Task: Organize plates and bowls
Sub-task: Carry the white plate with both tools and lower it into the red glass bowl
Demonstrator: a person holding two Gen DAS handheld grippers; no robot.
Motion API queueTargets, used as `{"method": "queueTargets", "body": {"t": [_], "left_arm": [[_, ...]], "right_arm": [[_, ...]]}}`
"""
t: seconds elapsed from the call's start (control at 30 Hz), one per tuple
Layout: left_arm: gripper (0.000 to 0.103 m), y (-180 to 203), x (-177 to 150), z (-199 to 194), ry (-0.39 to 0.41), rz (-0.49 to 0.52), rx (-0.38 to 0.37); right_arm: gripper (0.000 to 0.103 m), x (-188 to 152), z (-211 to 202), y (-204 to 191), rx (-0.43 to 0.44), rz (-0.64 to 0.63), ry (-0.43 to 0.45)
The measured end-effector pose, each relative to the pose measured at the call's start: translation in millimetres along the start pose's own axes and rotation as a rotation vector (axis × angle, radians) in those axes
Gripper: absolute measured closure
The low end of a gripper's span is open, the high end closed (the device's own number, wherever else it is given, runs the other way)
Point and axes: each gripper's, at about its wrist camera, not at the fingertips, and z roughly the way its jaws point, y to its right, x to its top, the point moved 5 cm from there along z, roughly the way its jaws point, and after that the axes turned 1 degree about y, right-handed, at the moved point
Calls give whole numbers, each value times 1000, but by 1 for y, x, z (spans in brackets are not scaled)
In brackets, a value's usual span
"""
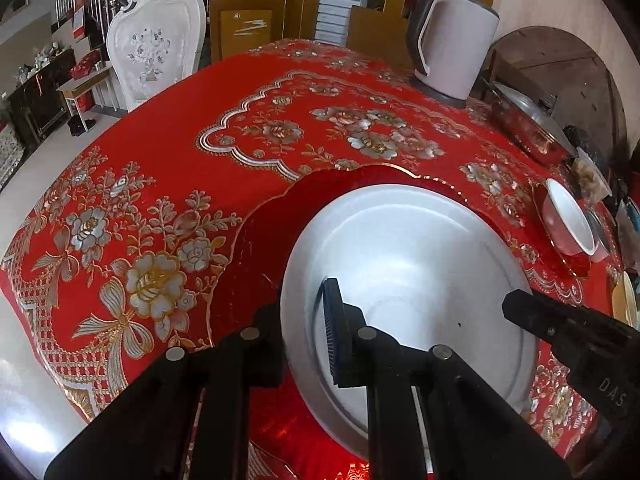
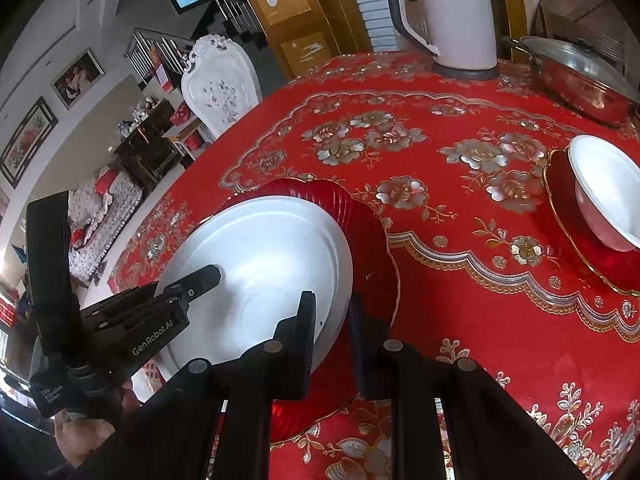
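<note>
Plate (image 1: 404, 264) of plain white sits on a red scalloped plate (image 1: 256, 248) with a gold rim, near the front edge of the worktop (image 1: 160, 128), which is covered in a red cloth with silver and gold flowers. The left gripper (image 1: 302, 332) has its jaws closed on the white plate's near-left rim, one finger inside the dish and the other outside and below the rim. The right gripper (image 2: 332, 316) grips the same plate at its right rim in the same way, jaws narrowed onto the edge. Toward the worktop's right edge a white bowl (image 2: 608, 192) rests tilted on a second red plate (image 2: 576, 240). At the far edge stand a white kettle (image 1: 452, 40) and, beside it near the far right corner, a lidded metal pot (image 2: 580, 80).
</note>
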Motion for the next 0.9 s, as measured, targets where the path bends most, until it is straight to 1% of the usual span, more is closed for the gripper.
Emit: {"method": "queueTargets", "body": {"t": [0.17, 0.27, 0.4, 0.43, 0.47, 0.5, 0.53, 0.57, 0.6, 0.63, 0.67, 0.7, 0.73, 0.77, 0.8, 0.83, 0.9], "left_arm": [[89, -3, -1, 6, 1, -12, 9], [88, -3, -2, 7, 7, -13, 17], [87, -2, -2, 6, 23, 0, 37], [85, -3, -1, 5, 26, 2, 42], [81, -3, 0, 3, 34, 5, 50], [79, -4, 1, 0, 45, 7, 52], [73, -4, 2, -2, 53, 5, 51], [64, -5, 4, -5, 65, 3, 50], [60, -4, 6, -9, 80, 0, 40], [52, -4, 7, -14, 95, -2, 38], [46, -3, 9, -18, 111, -3, 36], [42, -2, 10, -23, 131, 1, 51], [35, -2, 12, -26, 143, 6, 66], [32, -1, 13, -29, 159, 14, 80], [32, 0, 14, -34, 178, 27, 98], [32, 1, 15, -38, 190, 36, 109], [32, 3, 17, -47, 211, 44, 114]], "right_arm": [[83, -4, 6, -3, 5, -5, -13], [73, -5, 8, -7, -2, -19, -22], [68, -6, 7, -9, 13, -12, -19], [63, -6, 4, -9, 7, -14, -8], [58, -5, 1, -8, -4, -15, 4], [57, -5, -2, -7, -11, -14, 13], [57, -4, -6, -5, -14, -10, 22], [57, -3, -9, -4, -10, -4, 29], [57, -3, -11, -3, -6, 1, 33], [57, -3, -15, -1, -5, 5, 40], [57, -2, -17, -1, -7, 7, 45], [57, -2, -20, 0, -8, 8, 51], [56, -2, -23, 0, -7, 8, 55], [53, -2, -26, 0, -3, 10, 61], [51, -3, -30, 1, -2, 12, 68], [46, -3, -33, 2, -2, 16, 75], [44, -4, -40, 3, -1, 17, 90]]}}
